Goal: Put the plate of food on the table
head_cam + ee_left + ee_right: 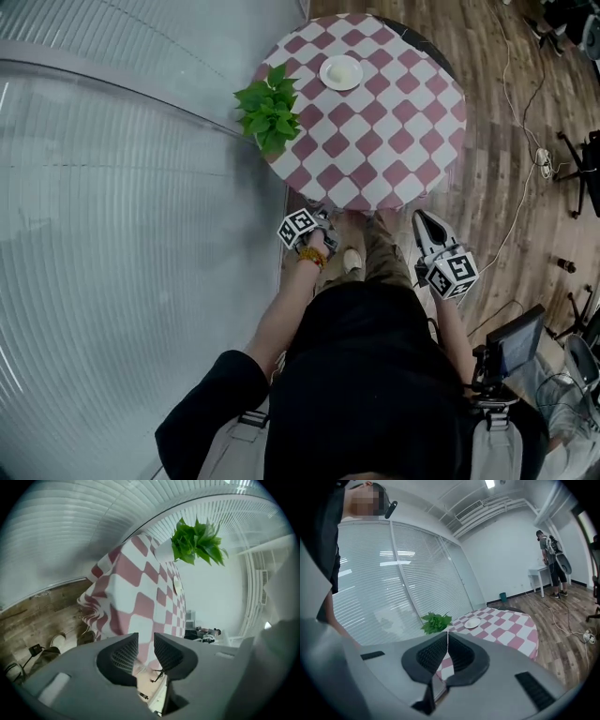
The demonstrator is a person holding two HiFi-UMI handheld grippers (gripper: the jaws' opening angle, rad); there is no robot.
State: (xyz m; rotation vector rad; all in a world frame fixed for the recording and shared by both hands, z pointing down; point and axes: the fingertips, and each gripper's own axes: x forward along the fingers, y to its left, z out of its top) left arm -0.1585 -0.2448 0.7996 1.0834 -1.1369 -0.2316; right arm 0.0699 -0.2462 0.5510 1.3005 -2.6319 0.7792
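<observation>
Jaws of left gripper (146,644) are standing slightly apart, gripping nothing; jaws of right gripper (446,641) are pressing together, empty. Both are hovering off the 6 o'clock edge of the checkered tabletop (394,141). The plate (340,72) of pale food is lying toward 11 o'clock, well apart from both. A leafy plant (270,112) is sitting at 9 o'clock.

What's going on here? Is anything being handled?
A person stands at the near edge of the table, holding both grippers low, off it. The left gripper has its jaws slightly apart and the right gripper is shut; neither holds anything. The plate already sits on the table's far side, near the plant.
</observation>
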